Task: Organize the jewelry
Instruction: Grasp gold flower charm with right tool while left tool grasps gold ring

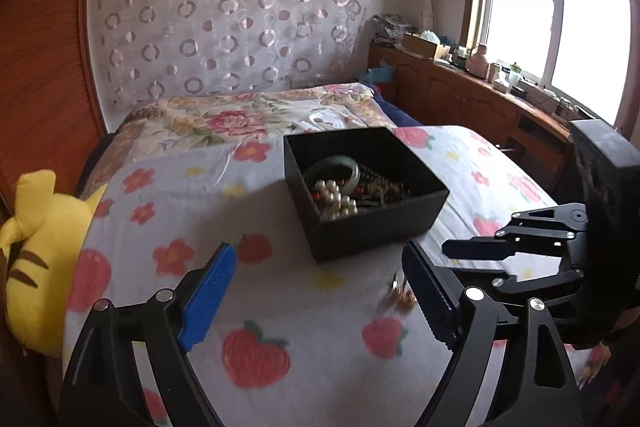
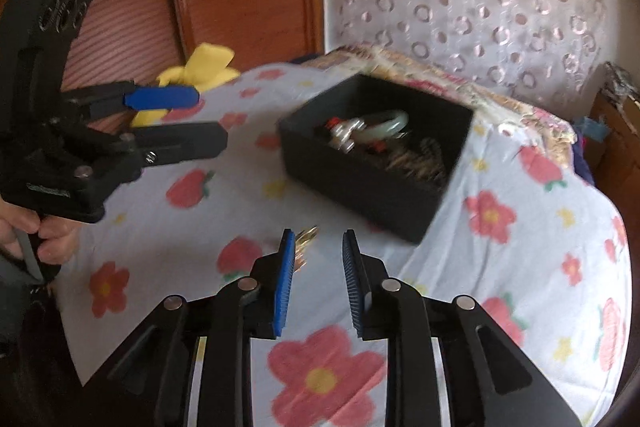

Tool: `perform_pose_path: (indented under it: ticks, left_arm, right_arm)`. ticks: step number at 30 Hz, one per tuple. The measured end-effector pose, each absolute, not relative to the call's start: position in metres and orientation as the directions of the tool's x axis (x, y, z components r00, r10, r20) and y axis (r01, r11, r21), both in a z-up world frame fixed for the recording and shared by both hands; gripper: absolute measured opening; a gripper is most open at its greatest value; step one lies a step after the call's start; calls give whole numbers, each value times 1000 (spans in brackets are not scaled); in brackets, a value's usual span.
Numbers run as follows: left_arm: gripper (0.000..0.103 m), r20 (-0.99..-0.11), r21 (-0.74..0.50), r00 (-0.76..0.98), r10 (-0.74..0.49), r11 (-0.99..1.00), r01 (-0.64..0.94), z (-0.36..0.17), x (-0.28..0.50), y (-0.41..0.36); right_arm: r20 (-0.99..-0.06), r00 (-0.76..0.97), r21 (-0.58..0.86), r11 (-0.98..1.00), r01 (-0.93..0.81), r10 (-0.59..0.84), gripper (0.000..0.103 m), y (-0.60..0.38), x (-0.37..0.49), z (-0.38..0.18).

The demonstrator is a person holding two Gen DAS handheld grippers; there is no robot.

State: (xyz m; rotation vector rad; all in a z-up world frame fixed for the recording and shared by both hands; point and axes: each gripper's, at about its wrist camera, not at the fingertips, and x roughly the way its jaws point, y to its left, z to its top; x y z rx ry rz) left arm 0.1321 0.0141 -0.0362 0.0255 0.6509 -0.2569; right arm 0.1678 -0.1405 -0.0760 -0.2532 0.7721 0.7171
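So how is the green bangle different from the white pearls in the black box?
The green bangle is one smooth solid ring, while the white pearls are many small round beads bunched together. The bangle is pale green; the pearls are creamy white. Both lie inside the black box, touching each other.

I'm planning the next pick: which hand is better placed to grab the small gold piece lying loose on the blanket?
Probably the right. The right gripper jaws stand open and empty with the gold piece just off the left fingertip. The left gripper jaws gape wide, and the piece lies off by one finger.
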Motion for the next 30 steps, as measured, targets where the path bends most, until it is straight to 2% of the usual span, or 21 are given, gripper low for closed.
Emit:
perform_pose_path:
  ticks: [11, 14, 16, 30]
  left_arm:
    - [82, -614, -84, 754, -234, 969, 233, -49, 118, 28]
    - [82, -614, -87, 753, -235, 969, 232, -51, 117, 29]
    - [82, -615, -87, 752, -235, 969, 231, -52, 117, 30]
    - [82, -647, -74, 716, -263, 956, 284, -63, 121, 7]
  right_arm:
    - [-783, 444, 8, 720, -694, 436, 27, -112, 173, -96]
    - [-784, 450, -8, 719, -695, 427, 25, -110, 172, -95]
    - [-785, 444, -9, 708, -707, 433, 17, -111, 171, -95]
    - [-757, 497, -20, 745, -666, 424, 16, -154, 148, -88]
